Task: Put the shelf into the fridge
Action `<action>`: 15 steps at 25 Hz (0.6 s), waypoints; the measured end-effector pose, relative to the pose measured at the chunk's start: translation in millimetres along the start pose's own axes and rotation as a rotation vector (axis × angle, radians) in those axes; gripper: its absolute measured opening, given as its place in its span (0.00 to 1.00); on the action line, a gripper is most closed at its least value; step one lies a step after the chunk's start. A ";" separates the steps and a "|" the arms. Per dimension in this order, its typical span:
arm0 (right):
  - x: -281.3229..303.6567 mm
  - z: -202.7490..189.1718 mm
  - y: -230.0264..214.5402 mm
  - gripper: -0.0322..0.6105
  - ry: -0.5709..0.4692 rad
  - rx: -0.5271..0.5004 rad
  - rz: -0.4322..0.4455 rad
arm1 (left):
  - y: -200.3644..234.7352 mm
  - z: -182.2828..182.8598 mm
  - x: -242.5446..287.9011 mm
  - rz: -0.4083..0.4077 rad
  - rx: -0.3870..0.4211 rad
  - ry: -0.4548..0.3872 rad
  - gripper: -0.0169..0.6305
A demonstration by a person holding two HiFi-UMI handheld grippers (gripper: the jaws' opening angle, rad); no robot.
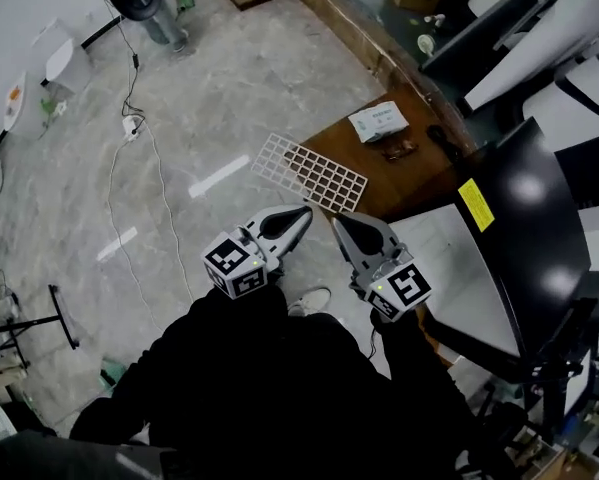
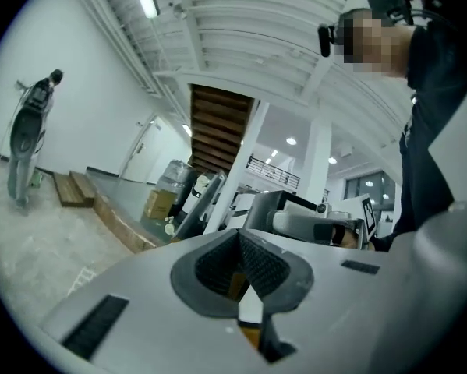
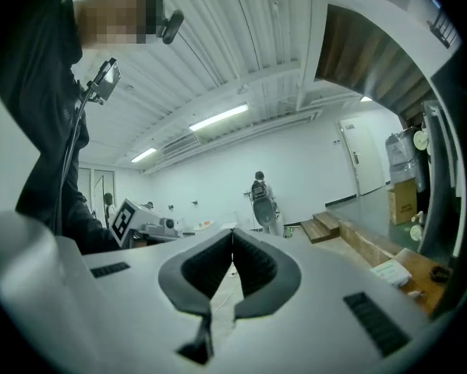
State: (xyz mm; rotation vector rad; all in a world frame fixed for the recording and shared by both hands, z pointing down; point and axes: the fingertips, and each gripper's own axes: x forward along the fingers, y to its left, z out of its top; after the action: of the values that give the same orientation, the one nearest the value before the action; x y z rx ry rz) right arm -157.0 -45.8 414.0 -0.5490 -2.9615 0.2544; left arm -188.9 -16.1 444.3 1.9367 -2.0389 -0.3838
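Head view: shelf (image 1: 309, 171) beyond hand-held grippers (image 1: 304, 212) (image 1: 337, 221)

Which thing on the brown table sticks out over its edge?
The white wire shelf; the packet and the small dark thing lie wholly on the table.

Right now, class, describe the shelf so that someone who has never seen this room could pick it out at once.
Find the brown wooden table beside the pale marble floor. At its floor-side edge lies the shelf, a flat white wire grid partly overhanging the floor. Unlike the white packet further in, it is an open lattice of small squares.
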 end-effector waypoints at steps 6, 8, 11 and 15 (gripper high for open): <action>47.8 -11.5 -14.1 0.06 0.022 0.003 -0.003 | 117.3 -47.3 -17.7 0.076 -0.464 -0.159 0.03; 61.2 -14.7 -21.1 0.06 0.029 0.012 -0.018 | 151.4 -65.3 -21.8 0.089 -0.553 -0.193 0.04; 81.0 -20.4 -27.2 0.06 0.052 0.036 -0.046 | 197.8 -97.3 -31.2 0.114 -0.687 -0.233 0.04; 118.0 -23.8 -39.4 0.06 0.071 0.055 -0.082 | 256.3 -138.9 -41.1 0.109 -0.875 -0.275 0.04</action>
State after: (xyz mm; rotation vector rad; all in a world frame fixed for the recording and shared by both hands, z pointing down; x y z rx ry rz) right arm -276.6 -35.7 454.8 -0.4196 -2.8905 0.3001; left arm -367.3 40.8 671.4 1.2671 -1.6583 -1.3079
